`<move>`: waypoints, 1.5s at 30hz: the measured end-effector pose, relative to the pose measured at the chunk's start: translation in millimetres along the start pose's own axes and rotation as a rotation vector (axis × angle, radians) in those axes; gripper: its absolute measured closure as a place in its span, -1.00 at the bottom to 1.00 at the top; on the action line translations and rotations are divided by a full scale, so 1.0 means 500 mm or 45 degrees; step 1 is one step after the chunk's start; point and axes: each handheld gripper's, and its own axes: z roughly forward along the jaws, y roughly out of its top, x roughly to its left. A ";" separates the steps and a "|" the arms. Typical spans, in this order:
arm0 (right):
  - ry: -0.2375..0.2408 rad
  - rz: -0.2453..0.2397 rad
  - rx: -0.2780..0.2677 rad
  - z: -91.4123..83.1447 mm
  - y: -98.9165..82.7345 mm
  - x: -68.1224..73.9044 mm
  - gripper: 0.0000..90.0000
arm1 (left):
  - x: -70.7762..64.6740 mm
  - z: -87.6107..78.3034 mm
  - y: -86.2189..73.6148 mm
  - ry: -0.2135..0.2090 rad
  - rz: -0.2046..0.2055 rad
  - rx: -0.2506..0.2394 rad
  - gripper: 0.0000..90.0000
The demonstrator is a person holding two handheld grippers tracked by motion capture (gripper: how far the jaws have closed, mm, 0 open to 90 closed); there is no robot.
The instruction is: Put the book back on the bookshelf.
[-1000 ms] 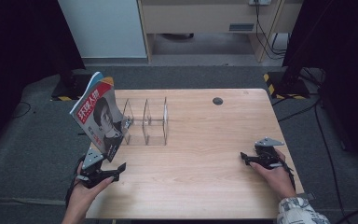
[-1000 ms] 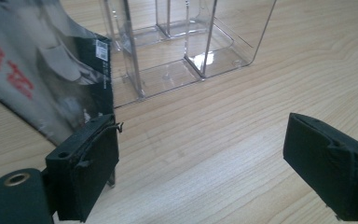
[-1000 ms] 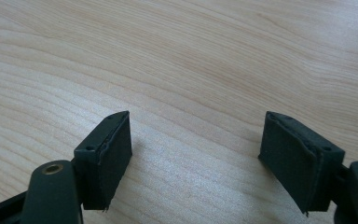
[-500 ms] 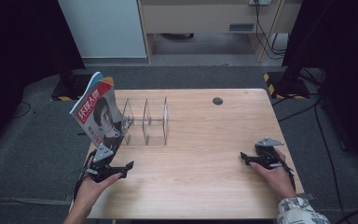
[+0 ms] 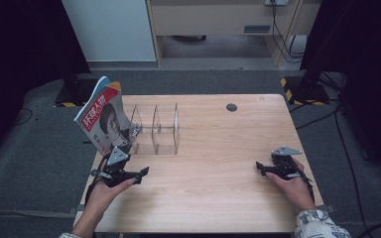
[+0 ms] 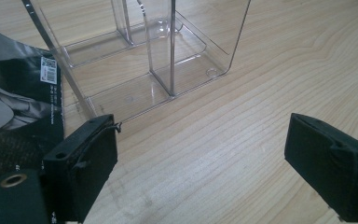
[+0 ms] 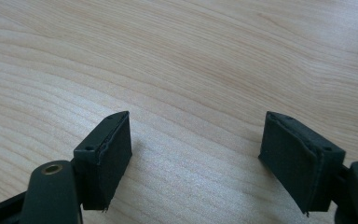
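Note:
A magazine with a red top and a portrait on its cover stands tilted in the left end of a clear plastic file rack. In the left gripper view its dark lower cover lies to the left of the rack's dividers. My left gripper is low over the table just in front of the magazine, jaws wide apart, nothing between them. My right gripper rests near the table's right edge, also open and holding nothing; bare wood lies between its pads.
The wooden table has a round dark cable hole at the back right. The rack's two right-hand slots hold nothing. Beyond the table are a white cabinet, dark stands and cables on the floor.
My left gripper has shifted a little to the right and forward, away from the magazine's lower edge. The magazine and the right gripper have stayed put.

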 end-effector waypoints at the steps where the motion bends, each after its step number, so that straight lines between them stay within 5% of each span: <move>1: 0.000 0.000 0.000 0.000 0.000 0.000 -0.45 | -0.001 0.002 0.001 -0.002 0.000 0.002 -0.81; 45: -0.001 0.003 0.000 0.000 0.000 0.000 -0.46 | -0.078 0.095 0.046 -0.120 0.088 0.092 -0.86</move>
